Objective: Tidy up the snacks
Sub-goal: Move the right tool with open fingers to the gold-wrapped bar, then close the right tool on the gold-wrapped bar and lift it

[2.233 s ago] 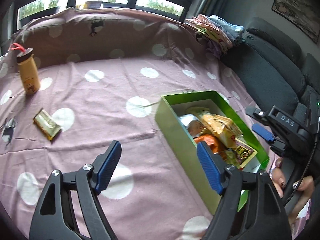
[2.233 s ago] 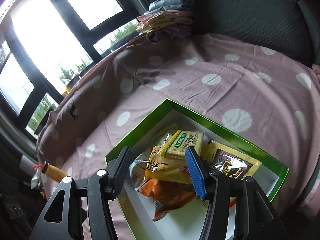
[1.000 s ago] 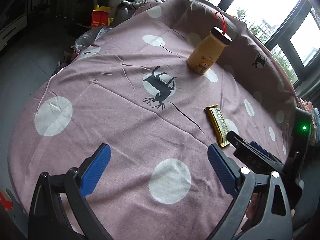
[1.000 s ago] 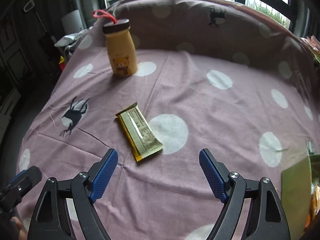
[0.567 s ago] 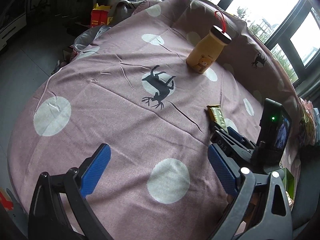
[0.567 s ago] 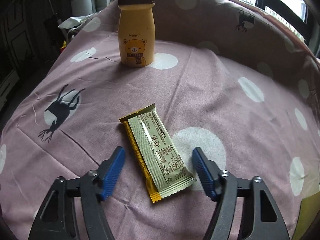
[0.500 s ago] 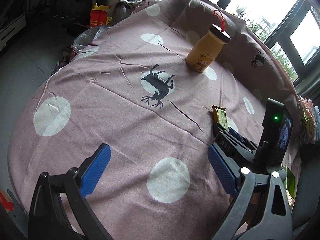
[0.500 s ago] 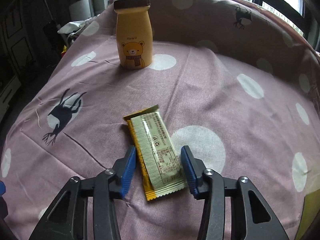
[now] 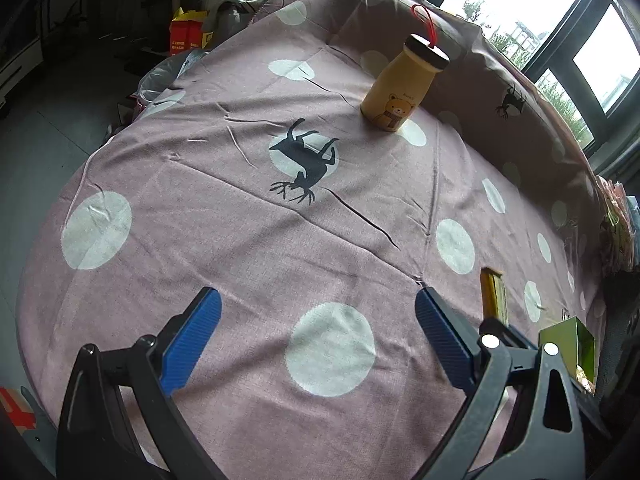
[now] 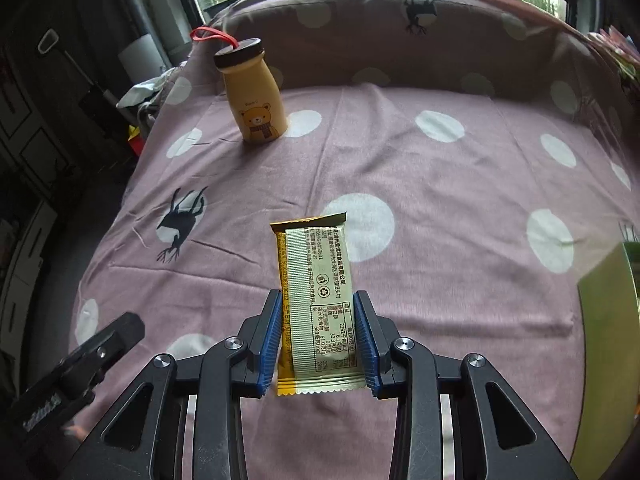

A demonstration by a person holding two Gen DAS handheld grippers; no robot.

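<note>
Between the blue ribbed pads of the right claw (image 10: 316,344) stands a flat yellow-and-silver foil snack bar wrapper (image 10: 316,304), printed back facing the camera; both pads press on its long edges, the claw being closed on the wrapper's lower half while the upper half projects forward beyond the fingertips, raised clear of the mauve polka-dot cloth (image 10: 440,208) covering the bench. Left claw (image 9: 316,344) hovers above the same cloth with its jaws spread wide and nothing between them. Farther back on the cloth, well apart from both claws, a yellow bear-printed bottle with dark cap and red loop (image 10: 252,96) stands upright. At the right edge a green cardboard box (image 10: 608,344) is partly visible.
</note>
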